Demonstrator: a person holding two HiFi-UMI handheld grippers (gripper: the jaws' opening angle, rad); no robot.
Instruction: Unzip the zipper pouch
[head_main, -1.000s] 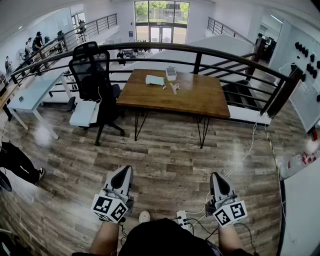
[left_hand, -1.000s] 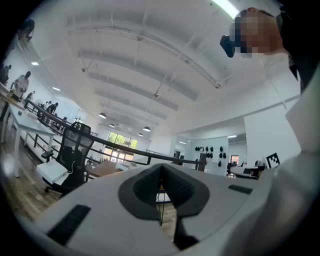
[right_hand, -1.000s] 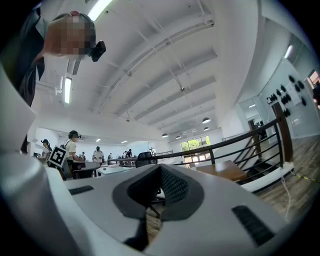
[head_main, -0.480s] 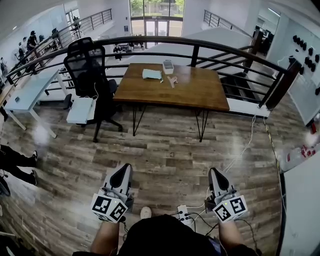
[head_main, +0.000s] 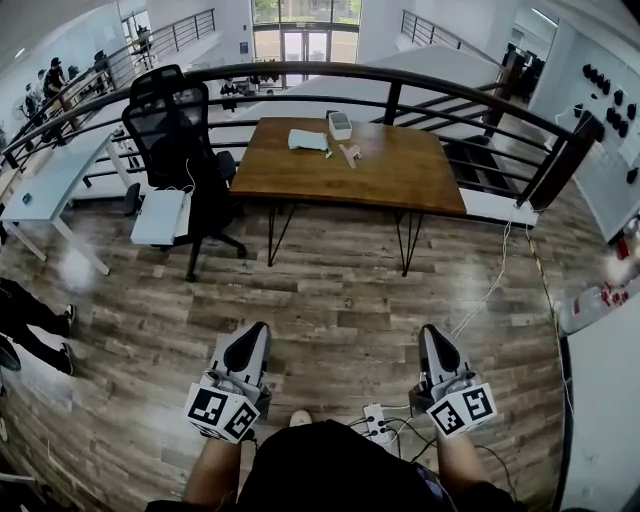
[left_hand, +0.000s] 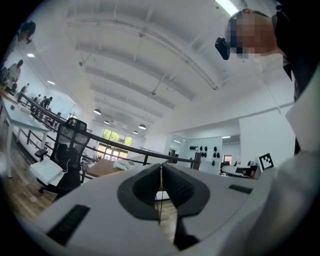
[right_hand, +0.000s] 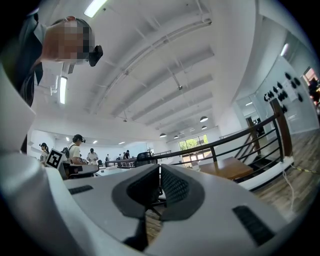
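Left gripper (head_main: 252, 338) and right gripper (head_main: 432, 338): both clenched, empty. Zipper pouch (head_main: 308, 140): pale, flat, its zipper too small to discern, far ahead of both on a rectangular brown wooden table (head_main: 400, 185).

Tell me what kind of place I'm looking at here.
Probably an open-plan office or lab on a mezzanine level. A black office chair stands beside a white desk, and a wooden table sits against a black railing with more floor space beyond it.
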